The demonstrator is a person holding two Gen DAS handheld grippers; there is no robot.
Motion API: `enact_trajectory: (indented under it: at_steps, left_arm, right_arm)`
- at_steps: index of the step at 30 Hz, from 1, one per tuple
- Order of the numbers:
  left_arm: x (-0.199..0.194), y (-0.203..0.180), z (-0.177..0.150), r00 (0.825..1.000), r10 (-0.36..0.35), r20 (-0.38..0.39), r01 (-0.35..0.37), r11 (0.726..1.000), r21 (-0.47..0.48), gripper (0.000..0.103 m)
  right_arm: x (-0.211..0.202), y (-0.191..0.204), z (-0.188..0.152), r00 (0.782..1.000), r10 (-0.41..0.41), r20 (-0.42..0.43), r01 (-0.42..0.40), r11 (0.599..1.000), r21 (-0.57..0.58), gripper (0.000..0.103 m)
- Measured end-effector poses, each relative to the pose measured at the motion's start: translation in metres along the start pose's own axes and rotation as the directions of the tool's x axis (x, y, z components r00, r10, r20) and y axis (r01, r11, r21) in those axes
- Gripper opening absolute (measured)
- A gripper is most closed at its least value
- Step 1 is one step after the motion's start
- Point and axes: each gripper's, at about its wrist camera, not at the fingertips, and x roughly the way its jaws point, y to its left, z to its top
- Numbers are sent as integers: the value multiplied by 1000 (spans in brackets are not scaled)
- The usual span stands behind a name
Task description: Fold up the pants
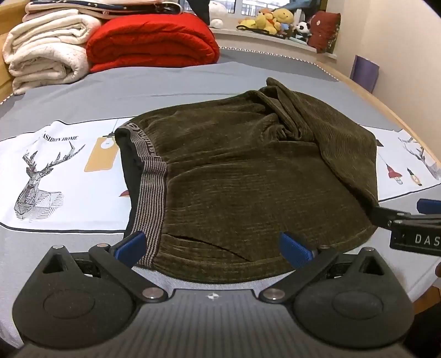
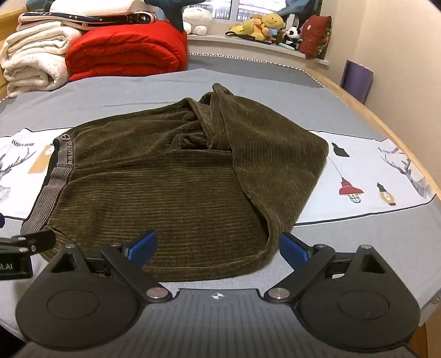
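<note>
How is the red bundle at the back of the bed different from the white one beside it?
The red blanket is bright red with a smooth, puffy surface; the white blanket is cream and looks fleecy. The red blanket has nothing on top, while the white blanket carries other folded textiles. The red blanket lies nearer the middle of the bed, the white blanket at its left edge. Both are folded into thick rolls, side by side.

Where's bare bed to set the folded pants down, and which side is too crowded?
Free: the grey sheet between the olive corduroy pants and the far window ledge, and the printed white strip right of the pants. Crowded: the far left corner, with the red quilt and cream blankets.
</note>
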Motion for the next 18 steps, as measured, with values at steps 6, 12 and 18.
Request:
enact_trajectory:
  at_steps: [6,12,18]
  left_arm:
    - [1,0,0,1000,-3,-8,3,1000,2,103]
    - [2,0,0,1000,-1,-19,1,1000,5,103]
    - [3,0,0,1000,-4,-18,4,1000,5,103]
  right_arm:
    - [0,0,2,1000,3,-1,-3,1000,0,95]
    - [0,1,3,1000,5,-2,-5,1000,-2,95]
    - [0,3,3,1000,6,1,-6,1000,-8,95]
